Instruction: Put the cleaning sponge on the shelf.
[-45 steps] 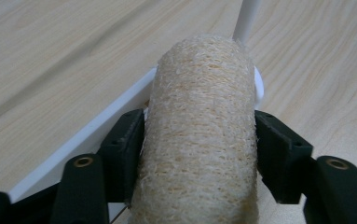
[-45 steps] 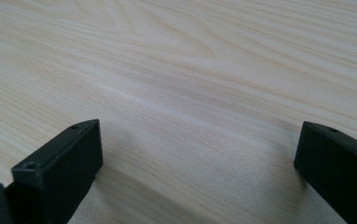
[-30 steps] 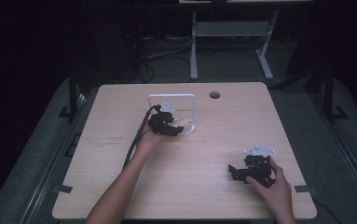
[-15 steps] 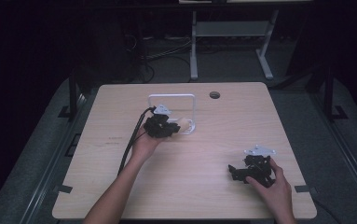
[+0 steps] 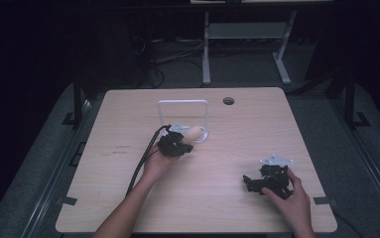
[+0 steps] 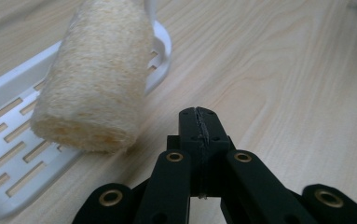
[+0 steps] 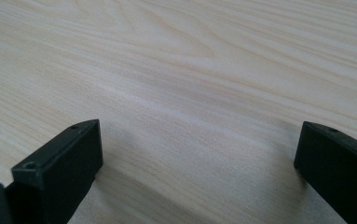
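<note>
beige loofah roll (image 6: 92, 79) lies just left of the closed, empty left hand-held gripper (image 6: 199, 122), long axis pointing away; right hand-held gripper (image 7: 197, 154) gapes wide, well apart.

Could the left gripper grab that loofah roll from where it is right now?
Probably, but not yet: the left gripper is shut with nothing between its jaws, beside the loofah roll. Nothing blocks the way; it must open first.

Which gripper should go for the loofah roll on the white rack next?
Left. The left gripper, jaws shut empty, sits right beside the loofah roll; the right gripper rests open, far across the table.
</note>
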The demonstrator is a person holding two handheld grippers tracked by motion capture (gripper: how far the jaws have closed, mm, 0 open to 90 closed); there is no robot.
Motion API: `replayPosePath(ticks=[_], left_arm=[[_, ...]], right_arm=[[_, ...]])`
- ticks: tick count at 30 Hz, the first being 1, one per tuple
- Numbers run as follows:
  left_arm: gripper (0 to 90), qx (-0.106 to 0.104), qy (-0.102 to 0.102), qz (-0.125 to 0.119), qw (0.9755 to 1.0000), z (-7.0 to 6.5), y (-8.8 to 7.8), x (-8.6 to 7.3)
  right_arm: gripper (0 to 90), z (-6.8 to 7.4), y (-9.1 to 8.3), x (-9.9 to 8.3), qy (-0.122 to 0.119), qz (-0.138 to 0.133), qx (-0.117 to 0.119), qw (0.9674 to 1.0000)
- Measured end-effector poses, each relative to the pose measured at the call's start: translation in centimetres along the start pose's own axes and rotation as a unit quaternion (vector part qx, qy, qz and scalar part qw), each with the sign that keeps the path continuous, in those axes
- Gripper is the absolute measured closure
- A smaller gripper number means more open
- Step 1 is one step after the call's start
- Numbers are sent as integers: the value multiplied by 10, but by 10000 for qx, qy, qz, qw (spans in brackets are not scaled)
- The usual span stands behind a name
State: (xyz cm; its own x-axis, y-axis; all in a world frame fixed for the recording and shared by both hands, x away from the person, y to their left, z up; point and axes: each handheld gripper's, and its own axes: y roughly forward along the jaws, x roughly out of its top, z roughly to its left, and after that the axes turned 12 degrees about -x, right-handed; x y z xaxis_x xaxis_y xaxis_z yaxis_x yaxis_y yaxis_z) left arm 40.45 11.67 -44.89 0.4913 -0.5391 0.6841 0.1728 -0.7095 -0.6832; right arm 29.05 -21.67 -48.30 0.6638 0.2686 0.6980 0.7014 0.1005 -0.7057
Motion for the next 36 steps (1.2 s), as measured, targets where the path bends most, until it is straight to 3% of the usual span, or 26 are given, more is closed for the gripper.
replayPosePath(ticks=[10,25,36], left_arm=[[899,293,-236,-65,9993,16,-4,-10],[900,687,-369,-189,9968,33,-16,-17],[899,756,-422,-280,9959,38,-19,-19]], right_arm=[[6,0,0,0,1,-1,2,10000],[5,0,0,0,3,-2,0,10000],[5,0,0,0,3,-1,2,10000]])
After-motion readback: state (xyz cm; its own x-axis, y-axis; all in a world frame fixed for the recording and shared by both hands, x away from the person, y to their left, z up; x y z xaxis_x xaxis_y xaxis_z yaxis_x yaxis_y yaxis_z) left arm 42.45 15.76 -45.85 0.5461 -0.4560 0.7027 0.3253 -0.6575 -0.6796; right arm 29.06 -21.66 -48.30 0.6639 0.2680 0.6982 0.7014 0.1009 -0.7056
